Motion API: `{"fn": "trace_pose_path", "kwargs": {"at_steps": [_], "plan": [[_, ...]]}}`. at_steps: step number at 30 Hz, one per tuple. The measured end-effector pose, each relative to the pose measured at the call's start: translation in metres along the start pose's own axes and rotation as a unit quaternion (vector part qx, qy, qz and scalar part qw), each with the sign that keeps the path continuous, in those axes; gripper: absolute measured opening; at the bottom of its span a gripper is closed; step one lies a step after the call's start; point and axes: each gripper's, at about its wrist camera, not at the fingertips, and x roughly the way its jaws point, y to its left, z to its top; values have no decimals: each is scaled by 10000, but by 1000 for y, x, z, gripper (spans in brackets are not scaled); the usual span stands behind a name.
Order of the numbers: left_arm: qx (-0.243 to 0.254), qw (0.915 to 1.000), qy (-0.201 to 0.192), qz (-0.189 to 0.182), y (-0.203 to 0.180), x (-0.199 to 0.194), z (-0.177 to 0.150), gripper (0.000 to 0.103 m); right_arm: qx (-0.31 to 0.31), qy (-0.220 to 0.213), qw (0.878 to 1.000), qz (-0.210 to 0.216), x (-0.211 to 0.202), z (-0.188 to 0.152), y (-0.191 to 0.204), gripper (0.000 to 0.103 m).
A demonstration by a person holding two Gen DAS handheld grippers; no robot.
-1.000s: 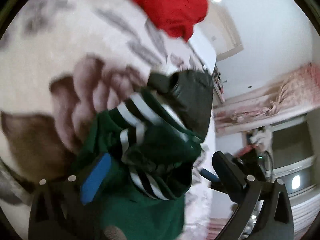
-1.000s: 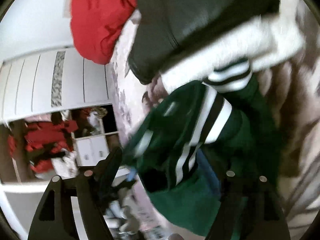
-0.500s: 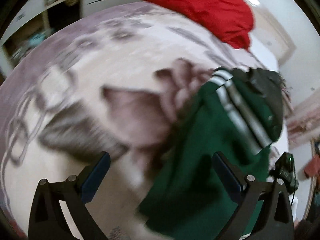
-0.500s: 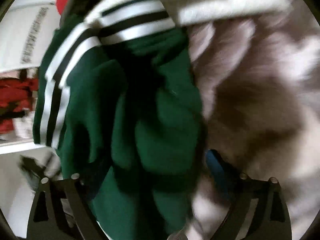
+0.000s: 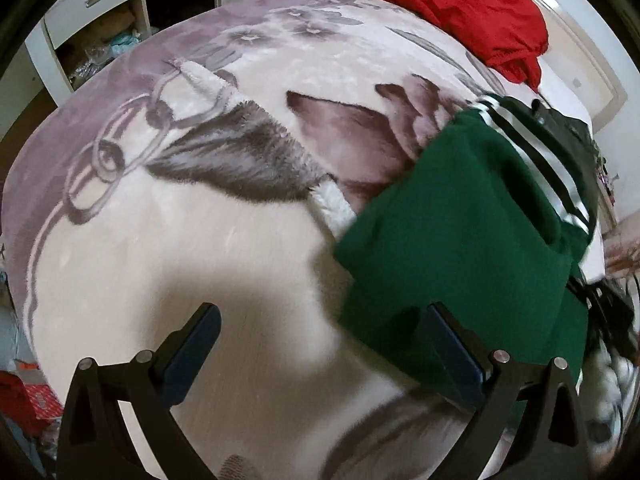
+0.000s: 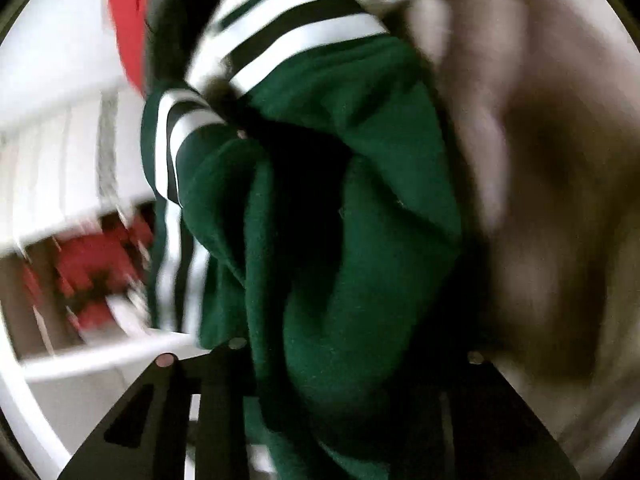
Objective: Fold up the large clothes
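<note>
Moved: left hand-held gripper off green garment, gaping; right hand-held gripper closing round it

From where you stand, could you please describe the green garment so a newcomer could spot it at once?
Start at the pale floral blanket covering the bed. On its right side lies a bunched dark green garment, below the red bundle. Only it carries black-and-white striped trim.

Green garment with black-and-white striped trim, bunched in loose folds, lying on floral fleece blanket.
</note>
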Motion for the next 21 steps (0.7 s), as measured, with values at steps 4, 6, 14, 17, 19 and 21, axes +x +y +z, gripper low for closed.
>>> {"fn": "trace_pose_path", "kwargs": {"at_steps": [4,6,14,17,19,21], "plan": [[117,9999,10,-33,2,-25,-3,103,1424,-615,9821,1069,-48,-95,-35,32],[201,9998,-53,-38,4,-39,-6,103,2141,-845,9625,1437,-69,-156,-56,32],[892,9911,76,989,30,-5,-52,103,2578,-69,9658,-277,-103,-257,-126,64],[1042,9840,440,1376,46,41,-77,103,1854,-112,9797,-752,-141,-243,-107,65],[987,9834,645,1382,55,66,-89,103,1258,-161,9858,-1098,-159,-223,-80,67],[818,9887,353,1204,61,70,-93,103,554,-186,9881,-1423,-164,-201,-48,67]]}}
